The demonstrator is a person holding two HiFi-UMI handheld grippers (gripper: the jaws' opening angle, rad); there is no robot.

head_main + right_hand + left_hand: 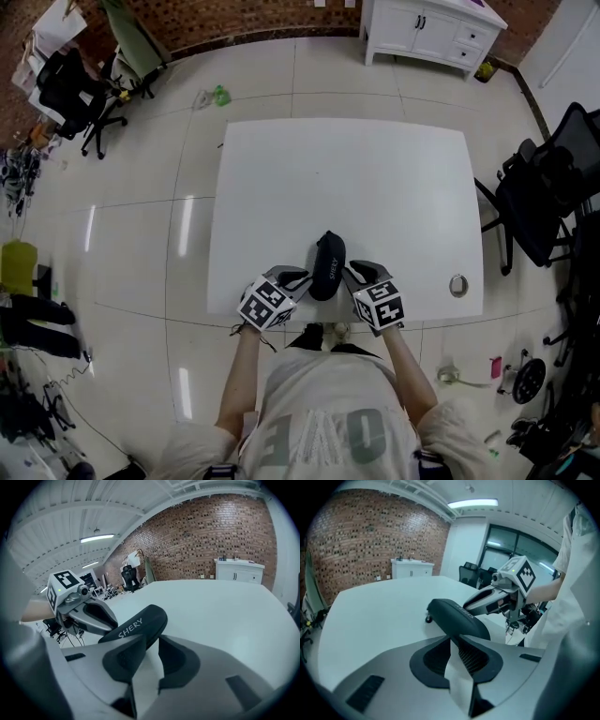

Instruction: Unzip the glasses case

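A black glasses case point(327, 264) lies near the front edge of the white table point(281, 187), long axis pointing away from me. My left gripper point(300, 279) sits at the case's near left end. In the left gripper view its fingertips point(451, 641) nearly meet just under the end of the case point(457, 616), with nothing visible between them. My right gripper point(352, 272) is at the case's right side. In the right gripper view its jaws stand a narrow gap apart, and the case point(140, 623), printed "SHERY", lies beyond the left fingertip point(138, 641). A small metal fitting point(427, 618) shows at the far end.
A round metal grommet point(457, 285) sits in the table's front right corner. Black office chairs point(544, 197) stand to the right of the table, and a white cabinet point(431, 33) is behind it. The table's front edge is right under both grippers.
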